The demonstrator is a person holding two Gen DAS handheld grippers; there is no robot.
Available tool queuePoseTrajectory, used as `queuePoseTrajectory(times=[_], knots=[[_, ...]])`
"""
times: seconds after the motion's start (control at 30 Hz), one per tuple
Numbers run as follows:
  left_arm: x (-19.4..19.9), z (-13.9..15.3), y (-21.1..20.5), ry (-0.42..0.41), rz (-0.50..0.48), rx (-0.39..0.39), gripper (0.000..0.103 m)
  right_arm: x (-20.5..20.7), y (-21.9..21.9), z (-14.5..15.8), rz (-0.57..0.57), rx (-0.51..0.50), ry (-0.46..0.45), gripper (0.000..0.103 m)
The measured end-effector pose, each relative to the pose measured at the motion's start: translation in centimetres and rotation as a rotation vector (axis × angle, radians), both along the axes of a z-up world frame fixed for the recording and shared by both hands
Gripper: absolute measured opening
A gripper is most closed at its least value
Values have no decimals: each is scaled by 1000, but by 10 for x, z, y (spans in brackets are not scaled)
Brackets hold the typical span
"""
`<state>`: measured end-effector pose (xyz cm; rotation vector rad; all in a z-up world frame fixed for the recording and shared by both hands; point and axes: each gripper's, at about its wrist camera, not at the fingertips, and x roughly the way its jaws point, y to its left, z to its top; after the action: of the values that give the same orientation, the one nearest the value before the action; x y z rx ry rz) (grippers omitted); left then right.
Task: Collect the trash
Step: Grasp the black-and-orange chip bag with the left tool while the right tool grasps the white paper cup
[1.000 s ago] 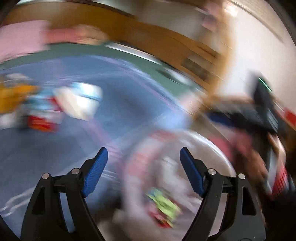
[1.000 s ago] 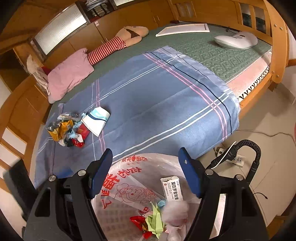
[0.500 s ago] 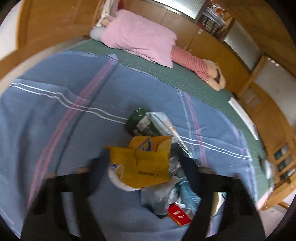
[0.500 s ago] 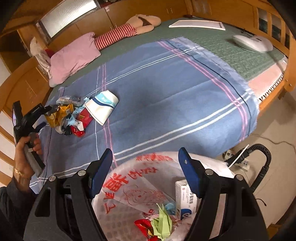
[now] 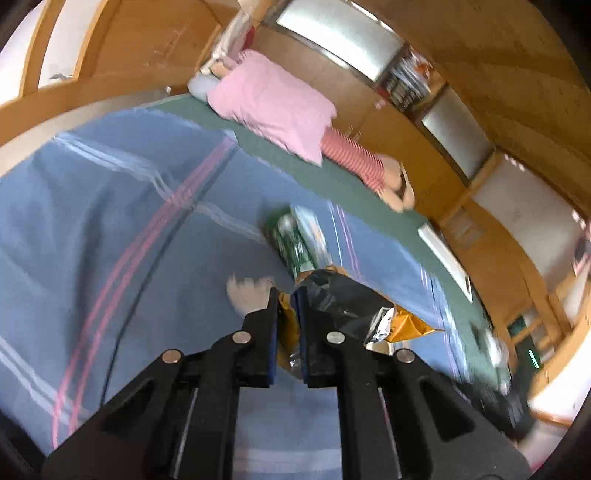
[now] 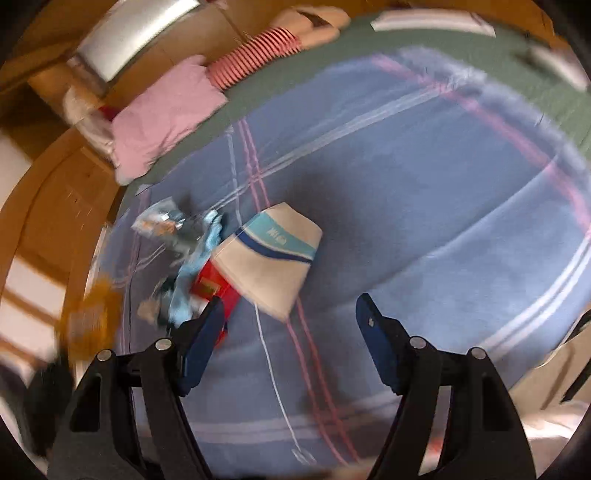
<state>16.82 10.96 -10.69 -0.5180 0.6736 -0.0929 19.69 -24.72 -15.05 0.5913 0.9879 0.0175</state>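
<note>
the left gripper point(image 5: 285, 325), jaws just closing, pinches the yellow foil snack wrapper point(image 5: 369, 314) over the blue bedsheet point(image 5: 92, 240), light, crinkly and slippery-looking, best gripped at a folded edge, while the right gripper point(image 6: 290, 343) hangs open near the white paper pouch point(image 6: 273, 266).

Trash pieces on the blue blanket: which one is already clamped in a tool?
The yellow wrapper with silver lining, pinched in the left tool; the others lie loose.

I see soft daylight from the frosted windows point(image 5: 343, 33); motion blur smears both fisheye views, perhaps worst rightward.
</note>
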Motion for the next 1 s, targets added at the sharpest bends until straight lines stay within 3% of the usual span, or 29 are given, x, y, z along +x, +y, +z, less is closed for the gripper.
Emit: queuePoseTrajectory(times=[0.13, 0.23, 0.3, 0.47, 0.53, 0.67, 0.9, 1.0], knots=[[-18, -9, -13, 37, -34, 33, 10, 36, -3, -42, -91, 139, 87, 72], [-18, -13, -15, 60, -32, 45, 10, 44, -3, -53, -132, 211, 80, 72], [-17, -14, -18, 67, -36, 62, 10, 50, 3, -53, -136, 206, 61, 65], [-17, -14, -20, 69, -37, 87, 10, 60, 20, -50, -95, 190, 63, 34], [-18, -13, -20, 74, -28, 97, 10, 58, 23, -46, -80, 174, 52, 32], [-20, -12, -21, 76, -11, 132, 10, 37, 30, -24, -45, 65, -8, 29], [-23, -2, -42, 53, 22, 345, 10, -29, 41, 29, 45, -271, -93, 29], [-23, 0, -48, 53, 22, 395, 11, -53, 45, 39, 65, -395, -105, 29]])
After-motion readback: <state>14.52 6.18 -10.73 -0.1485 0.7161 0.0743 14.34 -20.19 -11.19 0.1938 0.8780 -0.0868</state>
